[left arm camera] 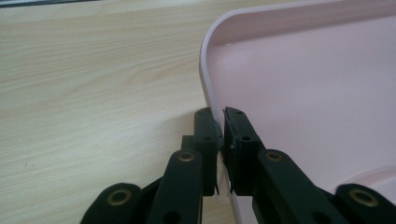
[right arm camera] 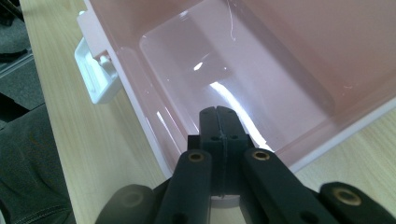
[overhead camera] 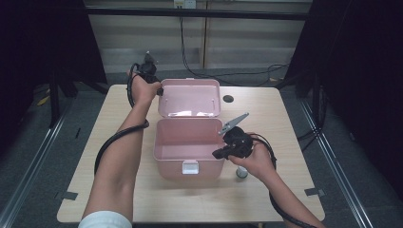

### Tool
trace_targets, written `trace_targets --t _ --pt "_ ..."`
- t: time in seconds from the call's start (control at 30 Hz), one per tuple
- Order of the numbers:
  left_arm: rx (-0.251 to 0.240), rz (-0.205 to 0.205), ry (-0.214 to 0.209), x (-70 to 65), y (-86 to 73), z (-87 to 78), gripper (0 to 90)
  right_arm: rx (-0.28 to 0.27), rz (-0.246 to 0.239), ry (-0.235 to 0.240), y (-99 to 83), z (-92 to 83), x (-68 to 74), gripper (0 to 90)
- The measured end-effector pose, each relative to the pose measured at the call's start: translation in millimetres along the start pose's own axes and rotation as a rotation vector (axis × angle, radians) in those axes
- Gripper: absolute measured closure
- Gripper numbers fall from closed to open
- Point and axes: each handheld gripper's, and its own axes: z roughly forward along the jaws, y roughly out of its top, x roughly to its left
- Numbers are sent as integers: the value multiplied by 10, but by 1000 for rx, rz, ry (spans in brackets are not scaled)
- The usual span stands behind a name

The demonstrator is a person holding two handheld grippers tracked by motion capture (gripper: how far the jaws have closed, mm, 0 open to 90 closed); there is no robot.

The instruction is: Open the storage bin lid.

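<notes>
Box (overhead camera: 188, 142) pink, interior bare | left tool (left arm camera: 222, 122) pinching lid rim (left arm camera: 208, 88) | right tool (right arm camera: 218, 122) closed, nothing held

You saw the high view dim, with black corners and soft detail. The table (overhead camera: 266, 199) was evenly lit from above. Glare streaked the box (right arm camera: 224, 88) floor in the right gripper view. Near jaws were blurred in both gripper views.

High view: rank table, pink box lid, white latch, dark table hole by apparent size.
1. Light wooden table, largest.
2. Open pink plastic box lid.
3. White plastic latch on the box front.
4. Small dark round hole in the tabletop, though it lies farther from the camera, so the last two are close.
</notes>
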Motion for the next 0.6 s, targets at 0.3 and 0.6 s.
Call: trace_targets --t 0.3,0.6 --pt "24 -14 4 39 -34 133 830 3 0 -2 1 -1 2 900" --pt "38 -29 6 58 -76 229 822 2 0 -5 0 -1 6 900"
